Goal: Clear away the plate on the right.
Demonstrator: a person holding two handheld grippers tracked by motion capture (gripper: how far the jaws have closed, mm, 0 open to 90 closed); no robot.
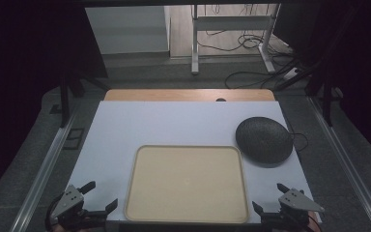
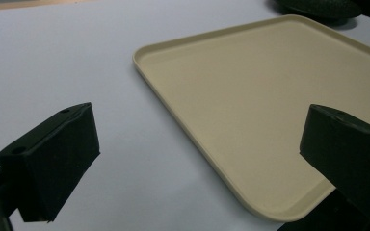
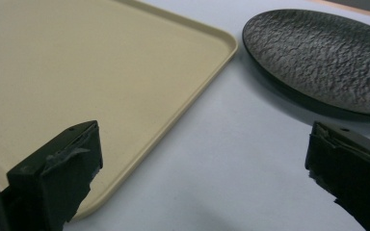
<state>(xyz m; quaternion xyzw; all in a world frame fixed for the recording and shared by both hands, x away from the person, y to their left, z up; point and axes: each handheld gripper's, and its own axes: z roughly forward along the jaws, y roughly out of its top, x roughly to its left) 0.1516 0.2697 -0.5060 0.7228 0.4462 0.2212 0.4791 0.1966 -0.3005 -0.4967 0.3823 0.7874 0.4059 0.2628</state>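
Hovering at the near edge of the white tabletop, the left gripper and the right gripper are both standing with jaws spread wide and nothing between them. The shallow beige rectangular plastic tray is lying empty between them, near the front of the table, while the round black textured plate is sitting just beyond the tray's far right corner, apart from it by a thin strip of white.

The right gripper is pointing toward the gap between tray and plate, so the plate looks like its likeliest target. The plate's rim is lying low and flat against the table, so a jaw is likely to be skating over the edge rather than getting under it, pushing the plate farther away or against the tray's corner. A pinch taken too near the rim could let the heavy plate tilt and slip out while lifting. The left gripper is sitting just beside the tray's near left corner, and a careless advance could nudge the light tray sideways.
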